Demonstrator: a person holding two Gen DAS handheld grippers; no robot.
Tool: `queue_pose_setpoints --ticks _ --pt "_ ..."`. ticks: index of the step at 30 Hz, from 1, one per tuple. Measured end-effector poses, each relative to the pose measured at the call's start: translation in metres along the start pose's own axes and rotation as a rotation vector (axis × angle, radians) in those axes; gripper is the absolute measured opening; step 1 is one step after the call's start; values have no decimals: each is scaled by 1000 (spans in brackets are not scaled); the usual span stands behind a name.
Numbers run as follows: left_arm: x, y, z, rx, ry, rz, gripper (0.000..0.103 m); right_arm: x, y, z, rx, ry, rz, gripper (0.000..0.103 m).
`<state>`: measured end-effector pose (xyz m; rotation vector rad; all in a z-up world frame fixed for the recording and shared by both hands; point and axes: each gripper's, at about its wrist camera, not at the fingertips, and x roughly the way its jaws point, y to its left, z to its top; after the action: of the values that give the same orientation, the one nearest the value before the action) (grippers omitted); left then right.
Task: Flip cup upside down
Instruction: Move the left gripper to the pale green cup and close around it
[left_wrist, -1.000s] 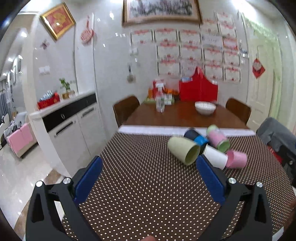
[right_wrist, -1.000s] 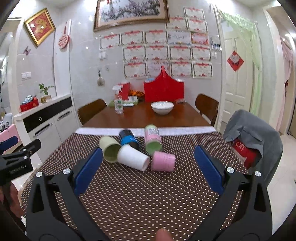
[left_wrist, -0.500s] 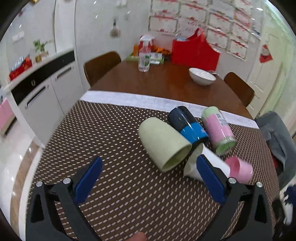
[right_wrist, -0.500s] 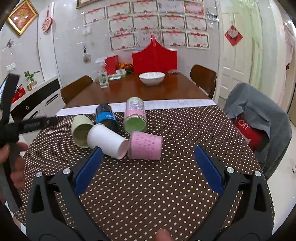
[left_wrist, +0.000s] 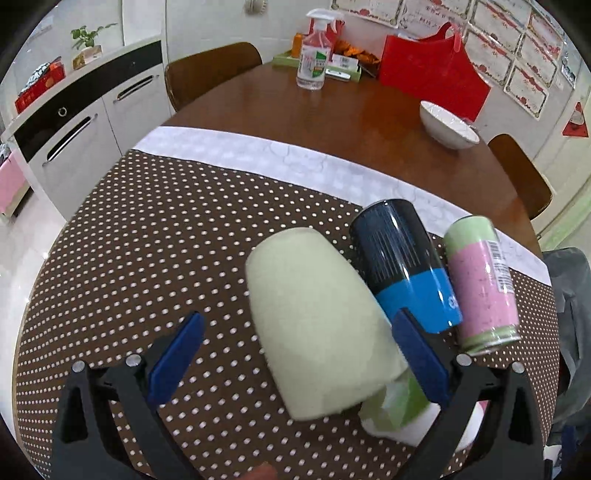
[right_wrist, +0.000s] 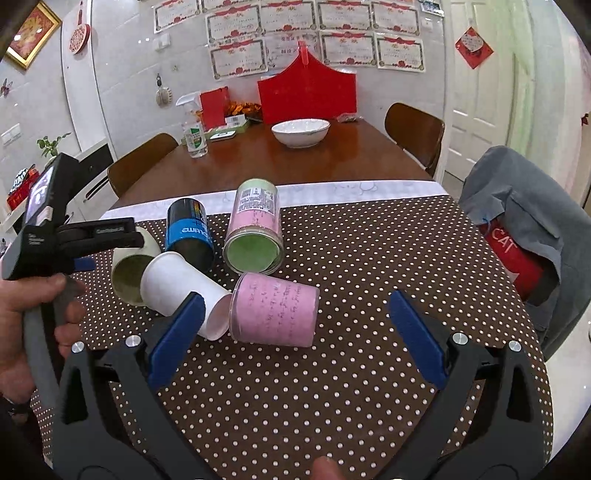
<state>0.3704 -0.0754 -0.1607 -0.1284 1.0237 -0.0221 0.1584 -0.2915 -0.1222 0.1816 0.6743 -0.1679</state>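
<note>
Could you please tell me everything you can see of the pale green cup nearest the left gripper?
The pale green cup is plain, matte and tapered, without a handle. It lies on its side on the dotted tablecloth, mouth toward the white cup, beside the blue can. The open left gripper straddles it without a visible grip.

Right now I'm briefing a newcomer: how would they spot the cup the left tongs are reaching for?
On the dotted tablecloth, find the cluster of tipped cups. The pale green cup lies leftmost, beside the blue-and-black cup; it alone is plain, with no label.
</note>
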Motion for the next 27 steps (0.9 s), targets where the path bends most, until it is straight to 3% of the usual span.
queue_pose_setpoints --ticks 6,8,14,19,21,22,27 --pt "20 -9 -1 145 50 11 99 10 -1 1 -9 25 7 97" --pt "28 0 -3 145 81 18 99 13 -1 0 -12 34 8 97" --pt "26 4 10 225 60 42 99 22 -2 0 -3 53 5 97" --pt "38 -4 19 318 101 65 99 22 -1 1 -3 51 2 97" --pt "41 -3 19 352 112 72 89 21 -1 1 1 50 -4 97" --pt "42 -2 19 353 117 66 82 21 -1 1 3 50 -6 97" --pt "43 17 26 324 148 -38 81 18 0 -1 6 50 -13 97"
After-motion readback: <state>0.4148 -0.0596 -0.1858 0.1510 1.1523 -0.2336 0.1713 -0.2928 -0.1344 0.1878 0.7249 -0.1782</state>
